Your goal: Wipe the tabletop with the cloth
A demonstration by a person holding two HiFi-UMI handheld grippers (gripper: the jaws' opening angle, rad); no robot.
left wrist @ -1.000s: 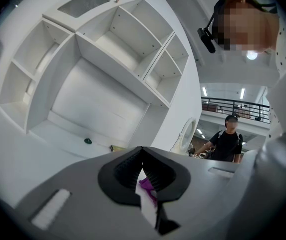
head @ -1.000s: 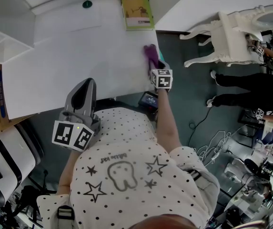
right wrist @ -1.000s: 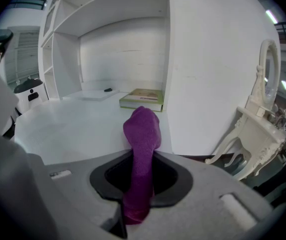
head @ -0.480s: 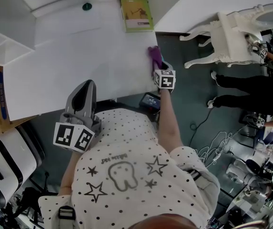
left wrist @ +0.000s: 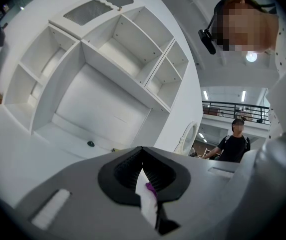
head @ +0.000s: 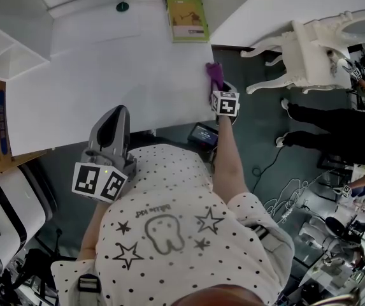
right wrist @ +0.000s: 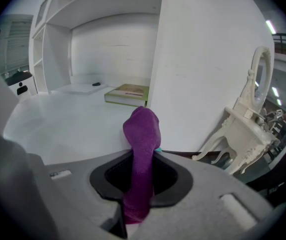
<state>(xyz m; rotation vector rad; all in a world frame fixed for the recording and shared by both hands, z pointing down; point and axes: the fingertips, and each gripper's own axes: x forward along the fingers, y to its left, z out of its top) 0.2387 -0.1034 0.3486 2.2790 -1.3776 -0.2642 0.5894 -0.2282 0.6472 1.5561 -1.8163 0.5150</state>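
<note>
The purple cloth (head: 214,74) sits at the right edge of the white tabletop (head: 106,69), close to its front right corner. My right gripper (head: 218,89) is shut on it. In the right gripper view the cloth (right wrist: 142,139) bulges up out of the jaws, with the tabletop (right wrist: 68,119) to its left. My left gripper (head: 114,115) hovers over the table's front edge, well left of the cloth. Its jaws (left wrist: 143,156) are together with nothing between them.
A green book (head: 187,18) lies at the table's back right, and a small dark round thing (head: 122,7) at the back. White shelves (head: 7,50) stand on the left. An ornate white chair (head: 309,50) and a person's legs (head: 335,123) are to the right, on the floor.
My right gripper has slid the cloth a little to the right, up to the table's right edge. The left gripper has stayed where it was.
</note>
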